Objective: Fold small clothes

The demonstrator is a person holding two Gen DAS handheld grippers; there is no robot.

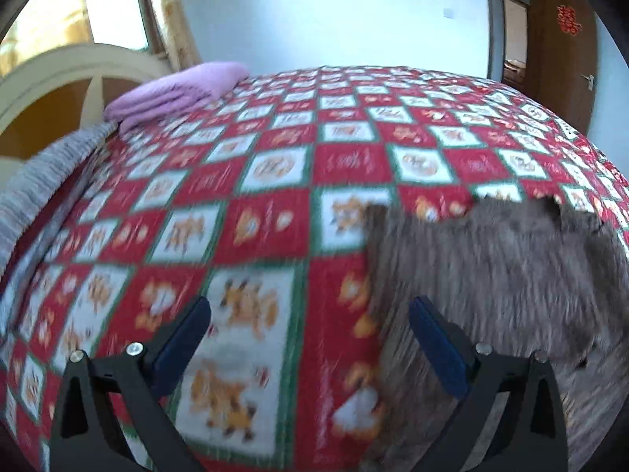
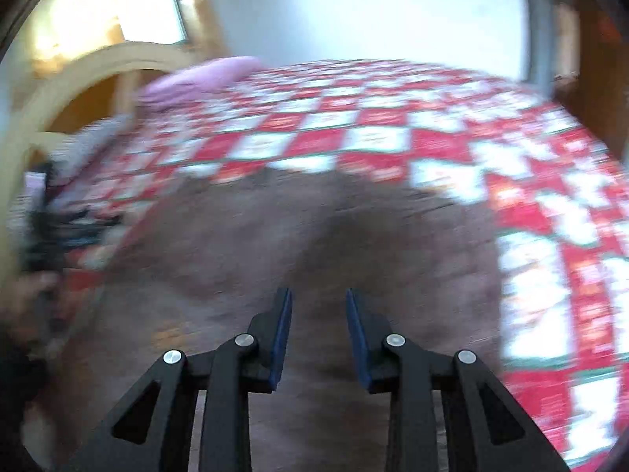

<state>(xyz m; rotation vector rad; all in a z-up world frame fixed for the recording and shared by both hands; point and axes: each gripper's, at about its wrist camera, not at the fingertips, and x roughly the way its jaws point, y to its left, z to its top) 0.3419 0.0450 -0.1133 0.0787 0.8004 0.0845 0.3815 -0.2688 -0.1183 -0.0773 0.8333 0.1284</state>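
Observation:
A fuzzy grey-brown garment [image 1: 491,275] lies spread on the bed, filling the lower right of the left wrist view. My left gripper [image 1: 310,314] hangs over the quilt at the garment's left edge. It is open wide, with nothing between its blue pads [image 1: 188,334]. In the blurred right wrist view the same garment [image 2: 275,236] covers the middle. My right gripper [image 2: 318,306] sits just above it, its jaws a narrow gap apart. No fabric shows pinched between its pads [image 2: 283,314].
A red, white and green checked quilt [image 1: 275,165] covers the bed. A folded purple blanket [image 1: 177,90] and a grey striped cloth [image 1: 39,181] lie by the cream headboard [image 1: 59,70]. A brown door [image 1: 562,51] stands at the right. A hand [image 2: 23,295] shows at the left edge.

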